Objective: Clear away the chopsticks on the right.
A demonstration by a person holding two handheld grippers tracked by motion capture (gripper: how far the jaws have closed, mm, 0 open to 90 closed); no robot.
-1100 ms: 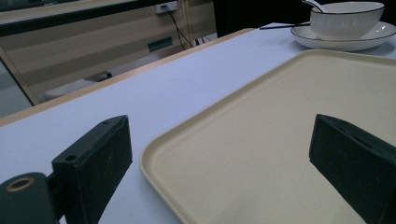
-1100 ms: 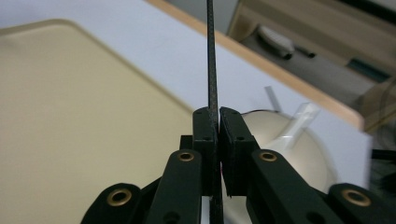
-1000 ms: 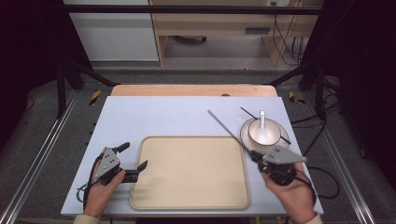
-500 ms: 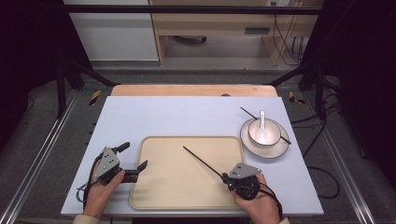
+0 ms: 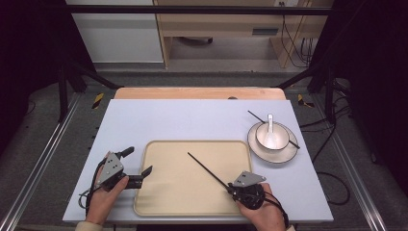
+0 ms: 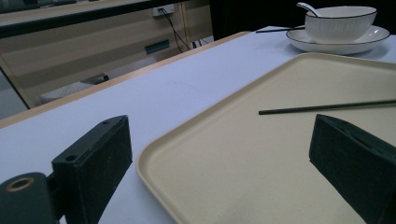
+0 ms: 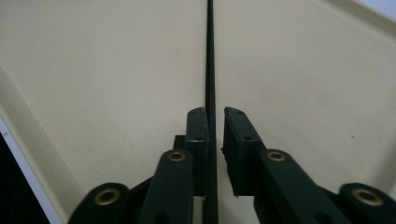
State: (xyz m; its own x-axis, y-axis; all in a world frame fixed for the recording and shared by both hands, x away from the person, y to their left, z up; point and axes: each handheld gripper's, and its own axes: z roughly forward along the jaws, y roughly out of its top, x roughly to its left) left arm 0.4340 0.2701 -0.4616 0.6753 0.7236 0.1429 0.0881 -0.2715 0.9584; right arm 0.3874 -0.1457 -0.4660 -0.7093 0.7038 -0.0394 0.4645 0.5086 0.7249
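Chopstick [image 5: 207, 169] in the right gripper [image 5: 246, 190] lies low over the tray [image 5: 159, 202], its far tip reaching toward the tray's middle. In the right gripper view the jaws sit close on either side of the stick [image 7: 209, 70], with a thin gap showing on one side, so the grip looks loose or about to let go; likely the stick is being laid down on the tray. The left gripper [image 5: 126, 169] rests at the tray's left edge, jaws spread wide and grasping nothing, one over the table [image 5: 192, 115] and one over the tray, perhaps to steady it or wait its turn. A second chopstick [image 5: 255, 117] stays across the plate [image 5: 287, 153] behind the bowl [image 5: 272, 137], where a spoon [image 5: 270, 126] stands, well apart from the tray.
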